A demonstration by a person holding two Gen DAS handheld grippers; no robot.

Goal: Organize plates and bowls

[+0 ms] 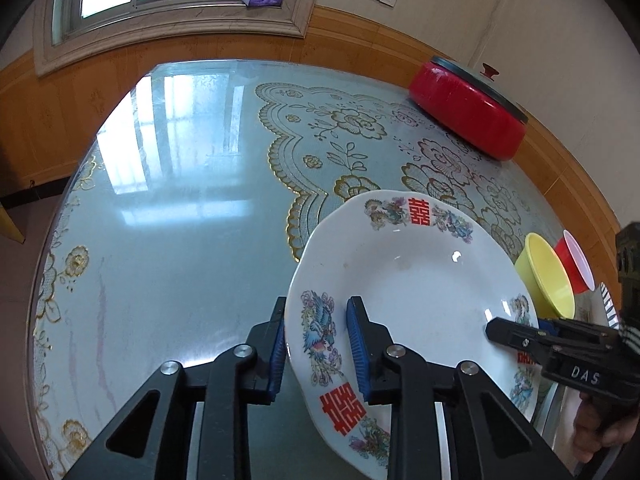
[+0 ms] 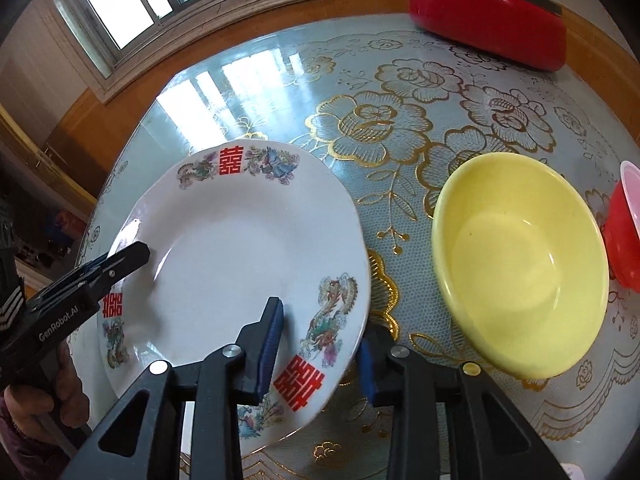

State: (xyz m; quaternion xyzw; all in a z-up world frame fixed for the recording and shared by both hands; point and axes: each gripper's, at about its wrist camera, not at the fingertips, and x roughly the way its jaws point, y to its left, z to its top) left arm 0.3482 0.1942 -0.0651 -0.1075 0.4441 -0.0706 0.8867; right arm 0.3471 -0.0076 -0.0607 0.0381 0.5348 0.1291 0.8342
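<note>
A white plate (image 1: 420, 280) with red characters and dragon prints is held over the table; it also shows in the right wrist view (image 2: 240, 240). My left gripper (image 1: 316, 344) straddles its left rim, one finger above and one below. My right gripper (image 2: 320, 344) straddles the opposite rim the same way, and it shows in the left wrist view (image 1: 516, 336). The left gripper shows in the right wrist view (image 2: 116, 264). A yellow bowl (image 2: 520, 264) and a red bowl (image 2: 624, 240) stand to the right of the plate.
A red lidded pot (image 1: 468, 108) stands at the table's far right by the wall. The round glass-topped table (image 1: 180, 220) has a floral cloth. A striped dish edge (image 1: 610, 300) shows behind the right gripper.
</note>
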